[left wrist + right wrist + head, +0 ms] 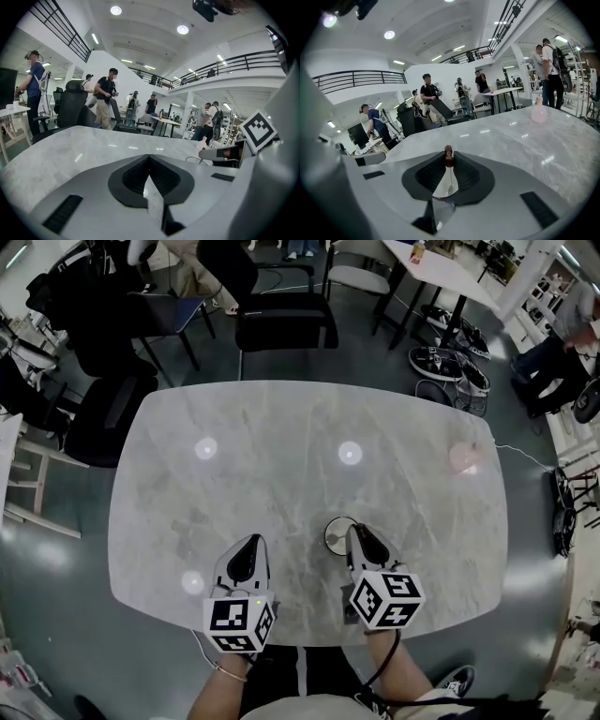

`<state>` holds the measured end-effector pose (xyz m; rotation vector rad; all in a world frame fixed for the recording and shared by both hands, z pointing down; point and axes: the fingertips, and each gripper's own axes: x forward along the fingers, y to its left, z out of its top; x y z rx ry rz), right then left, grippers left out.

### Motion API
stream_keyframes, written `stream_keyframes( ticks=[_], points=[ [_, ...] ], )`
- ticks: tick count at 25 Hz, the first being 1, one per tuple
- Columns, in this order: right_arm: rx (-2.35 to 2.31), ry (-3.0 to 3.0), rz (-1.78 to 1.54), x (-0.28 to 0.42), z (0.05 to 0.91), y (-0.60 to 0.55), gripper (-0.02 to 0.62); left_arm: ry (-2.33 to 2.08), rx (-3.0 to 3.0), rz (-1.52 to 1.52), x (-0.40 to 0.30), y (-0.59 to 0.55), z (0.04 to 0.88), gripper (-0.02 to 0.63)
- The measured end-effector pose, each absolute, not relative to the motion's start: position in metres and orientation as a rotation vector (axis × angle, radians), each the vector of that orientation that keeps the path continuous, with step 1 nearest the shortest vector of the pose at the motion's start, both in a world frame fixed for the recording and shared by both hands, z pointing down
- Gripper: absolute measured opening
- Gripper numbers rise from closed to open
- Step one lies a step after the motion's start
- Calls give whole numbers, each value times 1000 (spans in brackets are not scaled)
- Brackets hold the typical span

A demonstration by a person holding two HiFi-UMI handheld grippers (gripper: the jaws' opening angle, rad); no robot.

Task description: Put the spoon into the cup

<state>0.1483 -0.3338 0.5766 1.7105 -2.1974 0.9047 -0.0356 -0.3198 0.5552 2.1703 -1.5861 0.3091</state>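
Note:
My right gripper [359, 532] [449, 154] is shut on a metal spoon [446, 183]. The spoon's bowl lies back between the pads and its brown handle end [449, 150] pokes out at the tips. A small pink cup [464, 457] [538, 113] stands upright far off at the table's right side, well ahead and to the right of that gripper. My left gripper [247, 549] [149, 158] hovers beside the right one near the front edge. Its jaws meet at the tips and I see nothing held in them.
The grey marble table [281, 474] carries several bright lamp reflections. A pale round patch with a dark rim [336, 535] lies just left of the right gripper's tip; I cannot tell what it is. Black chairs [281, 320] stand behind the far edge, and people beyond them.

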Motion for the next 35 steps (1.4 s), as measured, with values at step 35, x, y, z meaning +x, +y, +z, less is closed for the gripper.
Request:
stream_keyframes(
  ticks=[35],
  points=[
    [1909,-2092,760,206,530,-318,137,-1563,2275,215,-12,-322,506,18]
  ],
)
